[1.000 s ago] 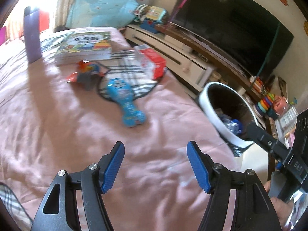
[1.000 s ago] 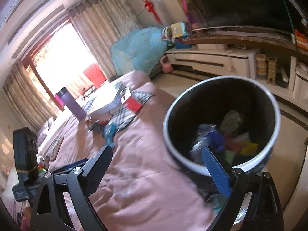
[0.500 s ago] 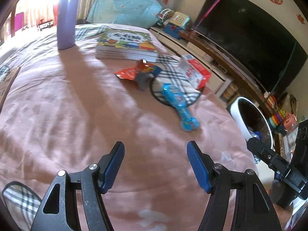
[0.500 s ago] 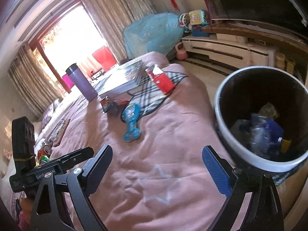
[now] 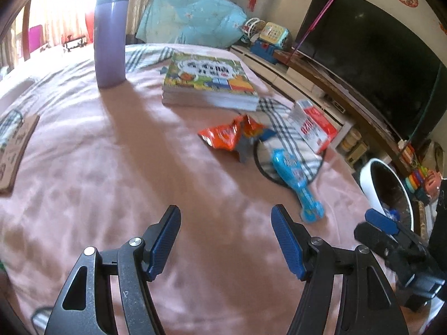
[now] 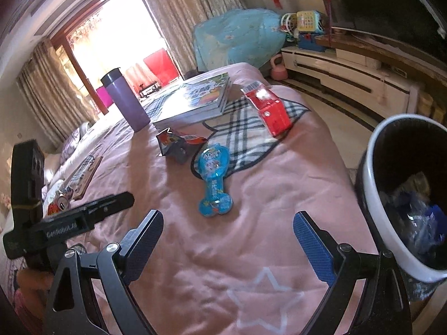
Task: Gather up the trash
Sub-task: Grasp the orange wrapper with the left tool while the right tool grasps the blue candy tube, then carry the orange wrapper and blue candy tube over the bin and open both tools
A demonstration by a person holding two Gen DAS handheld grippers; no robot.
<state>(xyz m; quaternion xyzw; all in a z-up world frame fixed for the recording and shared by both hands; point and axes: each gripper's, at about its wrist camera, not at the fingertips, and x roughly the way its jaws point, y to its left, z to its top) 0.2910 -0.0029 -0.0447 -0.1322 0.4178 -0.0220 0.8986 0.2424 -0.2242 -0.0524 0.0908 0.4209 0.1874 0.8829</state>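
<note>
A blue bone-shaped wrapper [image 5: 293, 178] [image 6: 213, 178], an orange snack bag [image 5: 226, 136] [image 6: 178, 142] and a red-and-white carton [image 5: 313, 128] [image 6: 269, 109] lie on the pink bed. A white-rimmed black trash bin [image 6: 391, 189] [image 5: 374, 184] with trash inside stands beside the bed at the right. My left gripper [image 5: 225, 240] is open and empty above the bedspread, short of the wrappers. My right gripper [image 6: 227, 245] is open and empty, between the blue wrapper and the bin; it also shows in the left wrist view [image 5: 391, 234].
A purple tumbler [image 5: 110, 36] [image 6: 125, 100] and a stack of picture books [image 5: 208, 83] [image 6: 195, 97] stand farther back on the bed. A TV [image 5: 371, 50] on a low cabinet [image 6: 349, 75] with toys lines the right wall. A can [image 6: 60, 203] lies at the left.
Both grippers have swung left, away from the bin and toward the items on the bed. The bin has slid to the right edge of both views. Both stay open.
</note>
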